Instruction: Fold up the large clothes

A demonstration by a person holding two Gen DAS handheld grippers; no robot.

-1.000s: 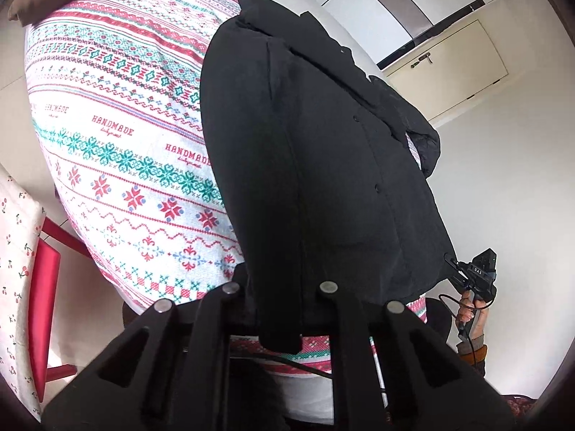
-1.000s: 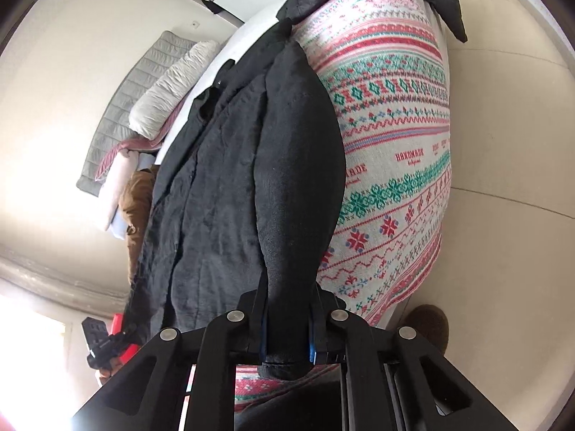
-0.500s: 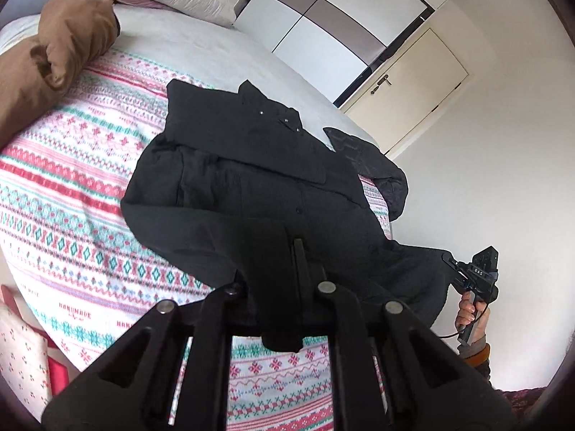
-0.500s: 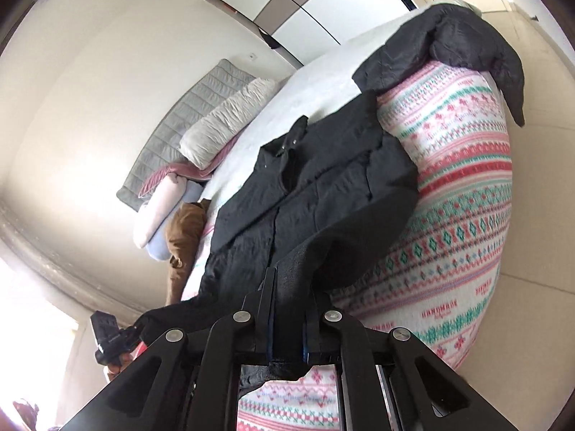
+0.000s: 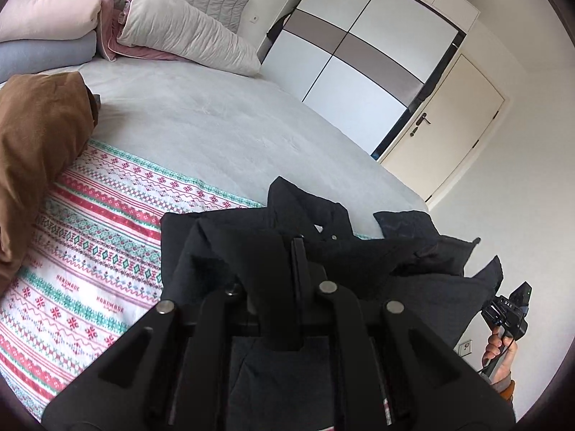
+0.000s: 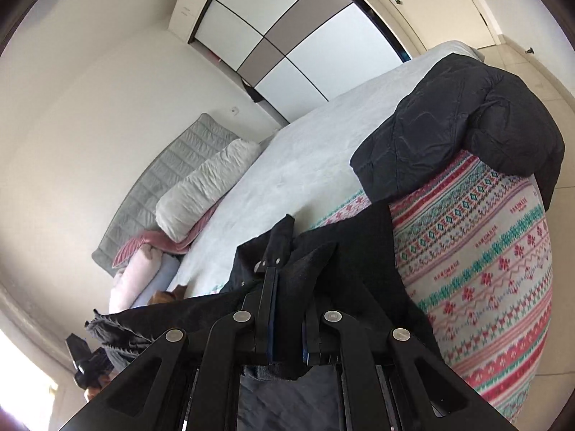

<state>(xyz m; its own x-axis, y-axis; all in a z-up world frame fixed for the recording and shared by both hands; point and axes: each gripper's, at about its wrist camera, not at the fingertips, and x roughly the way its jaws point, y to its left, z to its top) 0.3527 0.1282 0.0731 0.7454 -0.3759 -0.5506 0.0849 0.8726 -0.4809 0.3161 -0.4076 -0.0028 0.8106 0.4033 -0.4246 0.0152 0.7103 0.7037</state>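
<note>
A black button-up garment [image 5: 222, 251] lies on the patterned blanket [image 5: 90, 269] of a bed, its lower part lifted and bunched over the upper part. My left gripper [image 5: 296, 248] is shut on one corner of its hem, and the cloth drapes over the fingers. In the right wrist view my right gripper [image 6: 287, 251] is shut on the other hem corner of the black garment [image 6: 359, 251]. The stretched hem runs between the two grippers. A hand holds the right gripper [image 5: 506, 309] at the far right; the left gripper [image 6: 86, 362] shows at the lower left.
A dark quilted jacket [image 6: 467, 125] hangs over the bed's corner. A brown garment [image 5: 36, 143] lies at the left on the blanket. Pillows [image 5: 179, 32] are stacked at the headboard. Grey sheet [image 5: 215, 125] spreads ahead. A wardrobe [image 5: 359, 72] and a door [image 5: 449, 129] stand behind.
Both grippers have risen and swung forward over the bed, carrying the black garment's hem up towards its collar. The garment, hanging down the bed's side before, now folds over itself.
</note>
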